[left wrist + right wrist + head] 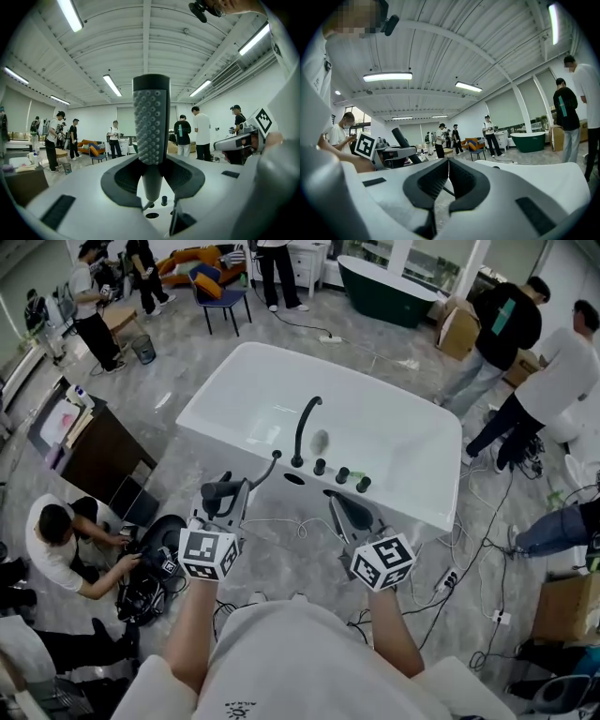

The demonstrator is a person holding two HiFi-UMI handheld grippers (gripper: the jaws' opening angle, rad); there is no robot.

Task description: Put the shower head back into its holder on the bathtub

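The shower head [151, 124] stands upright, studded grey face toward the left gripper view, its handle clamped between the left tongs [151, 174]. They are clenched on it, pads pressing from both sides. Its lower end tapers toward the tub's deck, and just past it lies the dark oval holder [152, 215], nothing in it. So the shower head is out of the holder and up in the air!

From the head view, the shower head [221, 490] hangs on the near side of the white bathtub [262, 390], to the left of the holder [293, 478], with a thin hose [272, 461] curling up from it. Beside the holder rises the curved black faucet [304, 427], and a row of black knobs [341, 474] runs off to the right along the deck.

Over on the other side, the right tongs [448, 164] are clenched, pads meeting, nothing between them. They sit near the tub's rim, below the knobs [352, 512].

Around the tub, people [511, 329] stand on the marbled floor [281, 531], and cables [469, 563] trail across it.
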